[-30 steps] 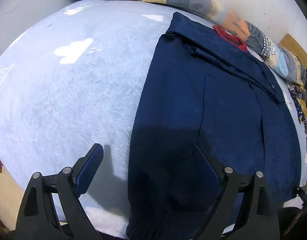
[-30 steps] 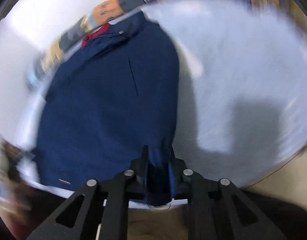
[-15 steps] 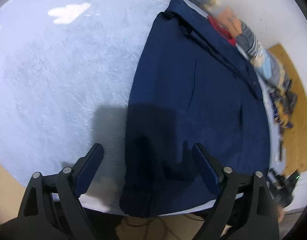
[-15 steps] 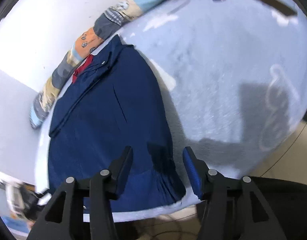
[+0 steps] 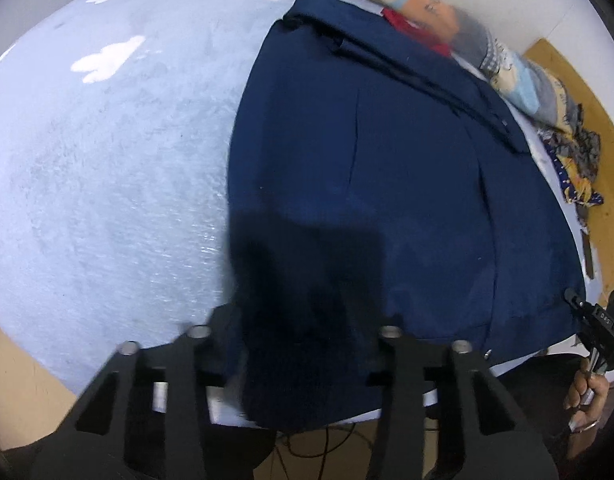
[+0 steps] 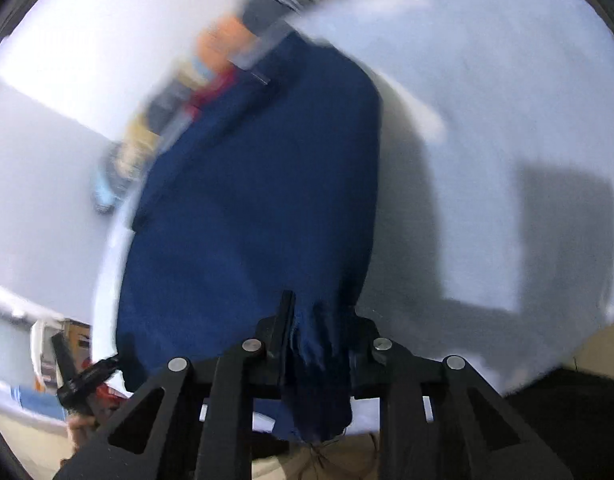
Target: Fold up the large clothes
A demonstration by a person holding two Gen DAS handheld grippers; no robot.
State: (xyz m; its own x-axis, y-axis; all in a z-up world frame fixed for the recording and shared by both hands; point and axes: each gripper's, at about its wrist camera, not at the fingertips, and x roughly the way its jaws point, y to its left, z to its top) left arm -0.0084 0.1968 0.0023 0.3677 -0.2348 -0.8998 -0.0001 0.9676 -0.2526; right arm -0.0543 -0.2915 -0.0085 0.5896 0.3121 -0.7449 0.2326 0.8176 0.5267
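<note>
- Left wrist view: left gripper has just been closing its jaws; they now pinch the near hem of the navy jacket.
- Right gripper, jaws likewise just closed, clamps bunched hem.
- Jacket lies flat on the pale blue counter.
- Cloth looks soft and limp; corners suit gripping.

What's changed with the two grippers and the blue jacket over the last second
Both grippers have just been closing on the navy jacket's near hem. The left gripper, wide open a second ago, now pinches the fabric. The right gripper let go, opened, then clamped the hem again. The jacket stays flat on the pale blue sheet.
</note>
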